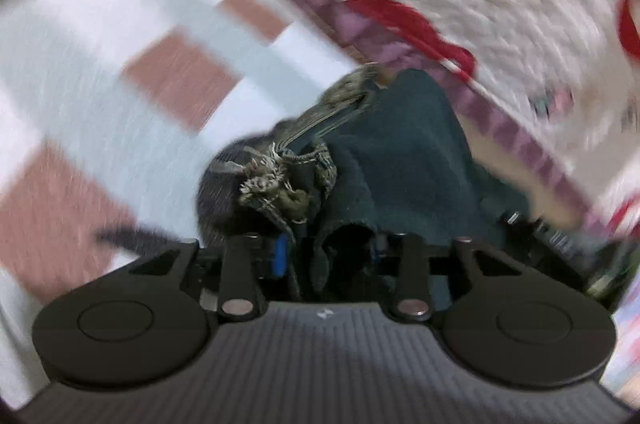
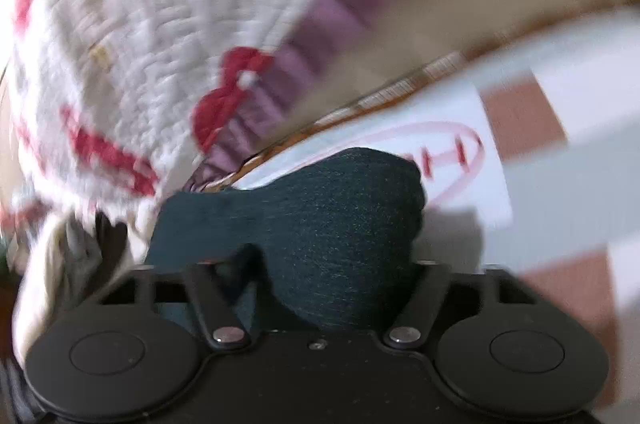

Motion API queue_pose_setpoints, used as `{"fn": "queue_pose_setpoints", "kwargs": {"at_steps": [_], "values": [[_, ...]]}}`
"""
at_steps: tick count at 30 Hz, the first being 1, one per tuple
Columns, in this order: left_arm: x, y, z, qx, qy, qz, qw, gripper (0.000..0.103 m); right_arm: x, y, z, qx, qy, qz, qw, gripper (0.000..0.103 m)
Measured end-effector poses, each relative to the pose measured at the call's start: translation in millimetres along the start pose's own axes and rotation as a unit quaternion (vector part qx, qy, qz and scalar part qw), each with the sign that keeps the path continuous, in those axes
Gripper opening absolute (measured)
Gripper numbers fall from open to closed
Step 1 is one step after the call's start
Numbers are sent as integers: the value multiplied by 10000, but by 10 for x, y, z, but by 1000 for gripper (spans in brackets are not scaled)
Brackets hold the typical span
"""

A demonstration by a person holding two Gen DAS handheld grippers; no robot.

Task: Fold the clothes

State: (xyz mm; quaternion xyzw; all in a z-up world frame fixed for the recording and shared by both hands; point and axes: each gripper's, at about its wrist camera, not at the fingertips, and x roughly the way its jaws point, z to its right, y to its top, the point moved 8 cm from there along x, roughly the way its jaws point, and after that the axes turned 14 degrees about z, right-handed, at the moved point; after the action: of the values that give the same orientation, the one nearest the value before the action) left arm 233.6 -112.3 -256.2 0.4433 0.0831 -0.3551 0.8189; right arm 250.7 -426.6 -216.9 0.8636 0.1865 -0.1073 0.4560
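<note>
Clearly the folding is barely begun: both my grippers hold the same dark denim garment (image 1: 400, 151), bunched and hanging rather than laid flat. My left gripper (image 1: 332, 244) has its fingers closed narrow on a wad of it near the frayed hem (image 1: 276, 183). My right gripper (image 2: 320, 264) seems clamped on another part of the cloth (image 2: 320, 224), though the fabric drapes over the fingers and hides them. No fold is made that I can see; spreading, halving and smoothing all remain, by my judgement. Below lies a checked sheet (image 1: 120, 63) of white, grey-blue and dusty-pink squares, probably a bed. A white quilt with red trim (image 2: 120, 43) lies beside it. Everything is motion-blurred.
</note>
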Motion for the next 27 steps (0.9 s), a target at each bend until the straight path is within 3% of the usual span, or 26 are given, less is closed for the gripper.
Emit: {"fn": "queue_pose_setpoints", "kwargs": {"at_steps": [3,7,9,11,13,15,16,17,21,23,25,27], "values": [[-124,17,273,710,-57,331,9969,29,-214,107,-272,-1038,132,290,9941,40],[-193,8,644,1602,-246,453,9857,29,-255,102,-170,-1408,-236,345,9892,40],[-129,24,584,1291,-148,280,9911,29,-166,-13,-9,-1566,-539,10,9862,43],[-65,39,523,968,-47,105,9952,30,-144,-8,55,-1330,-538,18,9897,44],[-26,33,348,342,-127,-56,9993,33,-151,22,88,-1044,-538,-4,9931,46],[-18,-18,191,-109,-116,-138,9998,43,-159,25,85,-933,-561,-24,9941,54],[-6,-55,119,-305,-19,-160,9994,54,-172,16,88,-881,-562,-39,9945,56],[17,-94,42,-554,76,-188,9983,57,-191,-3,103,-770,-579,-61,9953,60],[75,-174,-33,-721,24,-205,9972,57,-346,-146,237,49,-649,-118,9978,79],[80,-172,-4,-670,-50,-131,9977,42,-445,-304,335,806,-467,-151,9955,79],[72,-161,42,-574,-96,-5,9983,41,-528,-378,356,1149,-283,29,9930,80],[51,-177,116,-160,-29,142,9998,40,-503,-385,361,1243,-156,116,9920,80]]}}
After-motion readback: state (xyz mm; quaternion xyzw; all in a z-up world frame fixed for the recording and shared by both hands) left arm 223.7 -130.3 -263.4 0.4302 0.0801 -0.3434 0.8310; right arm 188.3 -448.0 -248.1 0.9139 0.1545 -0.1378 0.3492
